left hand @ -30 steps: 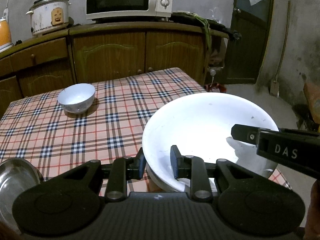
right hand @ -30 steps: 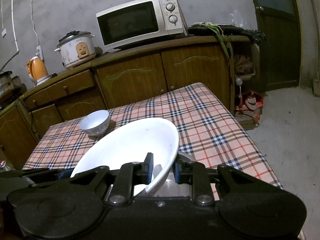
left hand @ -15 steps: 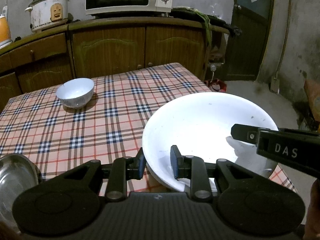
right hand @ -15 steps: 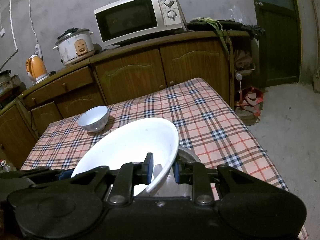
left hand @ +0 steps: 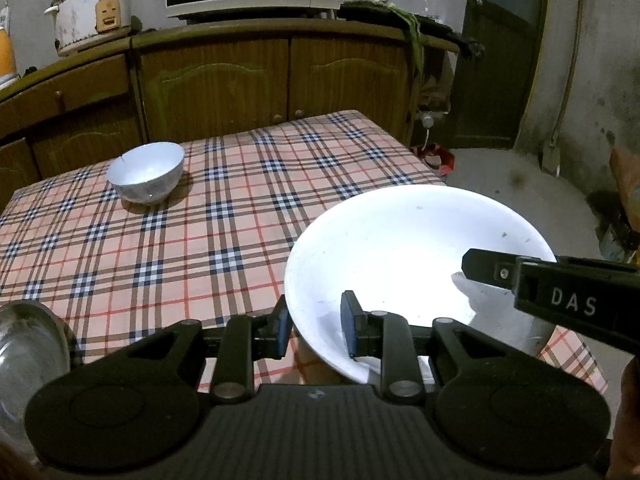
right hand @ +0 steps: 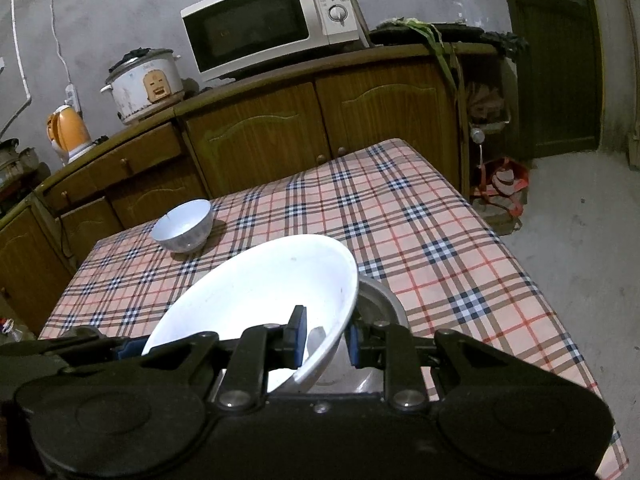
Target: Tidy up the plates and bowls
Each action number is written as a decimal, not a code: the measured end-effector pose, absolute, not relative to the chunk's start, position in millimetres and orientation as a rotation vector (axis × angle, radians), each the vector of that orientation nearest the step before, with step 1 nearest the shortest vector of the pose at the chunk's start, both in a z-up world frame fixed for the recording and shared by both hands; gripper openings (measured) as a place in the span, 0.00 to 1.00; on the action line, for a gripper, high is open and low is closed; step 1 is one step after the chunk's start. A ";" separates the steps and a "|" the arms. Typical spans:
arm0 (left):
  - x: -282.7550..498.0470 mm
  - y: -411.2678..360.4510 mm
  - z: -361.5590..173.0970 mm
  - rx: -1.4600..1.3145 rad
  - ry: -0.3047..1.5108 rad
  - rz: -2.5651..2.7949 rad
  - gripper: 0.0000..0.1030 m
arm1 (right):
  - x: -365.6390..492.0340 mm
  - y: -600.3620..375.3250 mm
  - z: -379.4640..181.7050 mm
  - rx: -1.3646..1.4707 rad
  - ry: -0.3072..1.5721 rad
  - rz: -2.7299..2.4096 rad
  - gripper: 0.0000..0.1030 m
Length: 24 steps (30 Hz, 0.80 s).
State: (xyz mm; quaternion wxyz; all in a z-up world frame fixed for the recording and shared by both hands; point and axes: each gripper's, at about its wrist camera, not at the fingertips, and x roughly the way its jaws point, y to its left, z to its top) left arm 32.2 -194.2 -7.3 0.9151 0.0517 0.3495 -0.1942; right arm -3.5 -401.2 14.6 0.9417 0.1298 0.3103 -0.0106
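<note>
Plate (left hand: 400, 248) – empty, both claws clamping rim | small bowl (left hand: 146, 172) – empty

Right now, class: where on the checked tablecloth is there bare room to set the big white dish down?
Free: the wide middle of the tablecloth, from the small white bowl across to the table's right edge. Crowded: the near edge, where the big white dish hangs over a steel bowl and another steel dish sits.

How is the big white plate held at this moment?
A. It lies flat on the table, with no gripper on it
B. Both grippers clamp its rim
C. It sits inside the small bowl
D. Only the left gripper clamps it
B: the left gripper and the right gripper each pinch the rim of the big white plate.
</note>
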 end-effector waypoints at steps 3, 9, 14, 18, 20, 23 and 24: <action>33.5 -194.7 -10.0 0.111 0.727 -0.403 0.25 | -2.3 -402.9 11.0 0.272 0.640 -0.020 0.26; 38.1 -195.7 -17.2 0.122 0.745 -0.408 0.25 | 1.1 -406.9 1.0 0.294 0.659 -0.016 0.26; 42.2 -197.1 -22.6 0.139 0.754 -0.405 0.25 | 5.0 -408.9 -8.2 0.313 0.669 -0.006 0.26; 47.2 -198.7 -25.9 0.148 0.754 -0.409 0.25 | 9.2 -412.6 -13.3 0.328 0.671 0.003 0.26; 50.5 -200.4 -27.3 0.151 0.753 -0.413 0.25 | 12.3 -414.8 -14.9 0.332 0.670 0.004 0.26; 53.9 -203.6 -29.1 0.161 0.750 -0.417 0.25 | 16.7 -418.6 -18.4 0.335 0.668 0.006 0.26; 55.6 -205.1 -30.3 0.166 0.751 -0.418 0.25 | 17.6 -419.4 -19.7 0.336 0.668 0.005 0.26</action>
